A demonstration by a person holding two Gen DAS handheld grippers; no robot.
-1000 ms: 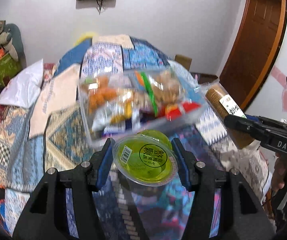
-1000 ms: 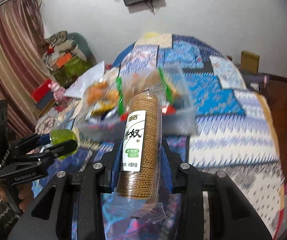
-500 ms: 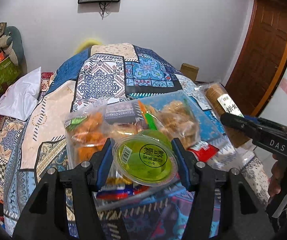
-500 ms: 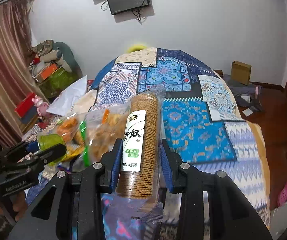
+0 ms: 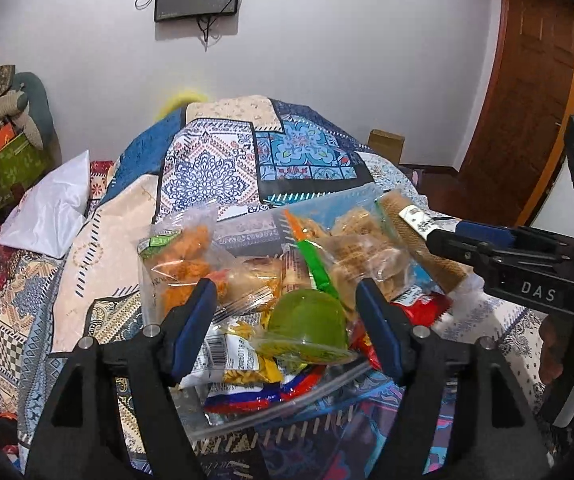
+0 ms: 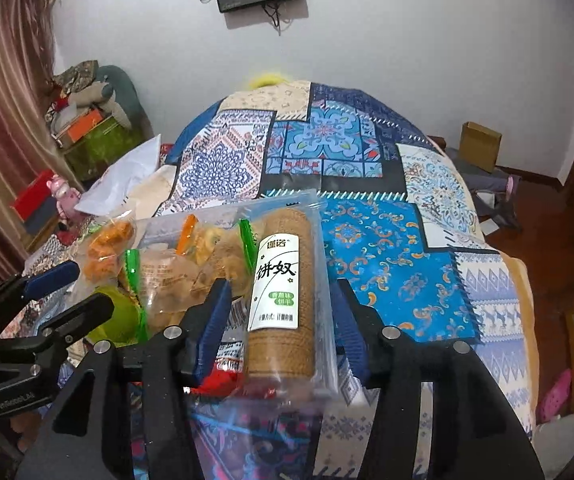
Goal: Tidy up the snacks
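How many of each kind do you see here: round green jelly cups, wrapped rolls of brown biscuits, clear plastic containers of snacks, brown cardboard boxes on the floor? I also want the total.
Round green jelly cup: 1
Wrapped roll of brown biscuits: 1
Clear plastic container of snacks: 1
Brown cardboard box on the floor: 1
Total: 4

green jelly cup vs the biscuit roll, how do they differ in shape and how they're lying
The green jelly cup is short, round and translucent green; the biscuit roll is a long brown cylinder in clear wrap with a white label. The cup lies tipped on its side; the roll lies lengthwise. Both sit between opening tool fingers, over the clear snack bin.
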